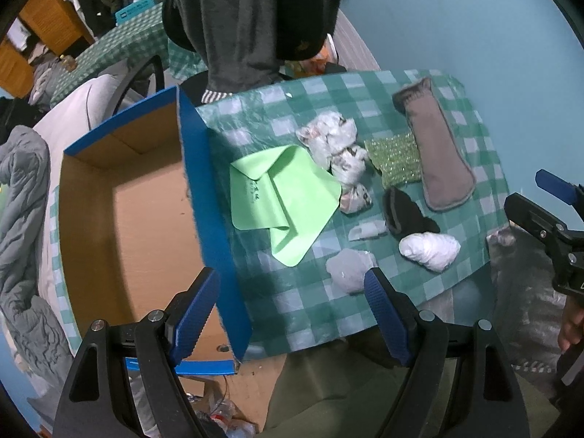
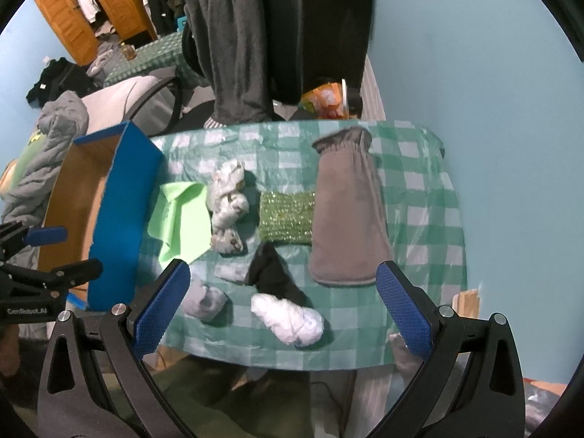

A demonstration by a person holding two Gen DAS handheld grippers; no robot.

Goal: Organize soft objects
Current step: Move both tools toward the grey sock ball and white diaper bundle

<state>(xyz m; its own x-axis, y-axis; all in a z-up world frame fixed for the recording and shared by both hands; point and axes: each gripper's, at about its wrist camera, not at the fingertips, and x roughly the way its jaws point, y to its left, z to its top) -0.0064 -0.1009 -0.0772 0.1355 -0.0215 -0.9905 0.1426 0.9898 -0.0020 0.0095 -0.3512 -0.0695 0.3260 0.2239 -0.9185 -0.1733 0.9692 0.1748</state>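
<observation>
Pale blue wall [image 2: 474, 54], wooden wardrobe [image 2: 91, 7] far left, chair [image 2: 284, 36] draped with grey garment [image 2: 237, 43]

Glossy plastic checked tablecloth [image 2: 419, 219], box [image 1: 215, 197] raw brown cardboard inside with matt blue outside, smooth green cloth [image 1: 284, 197], glittery green sponge [image 2: 286, 217] at its 3 o'clock, matt grey fleece mitt [image 2: 346, 211], ribbed blue finger pads [image 2: 405, 314]

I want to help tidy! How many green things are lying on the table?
2. The light green cloth lies beside the blue box. The sparkly green pad lies mid-table, against the long grey mitt. Nothing green seems hidden.
</observation>
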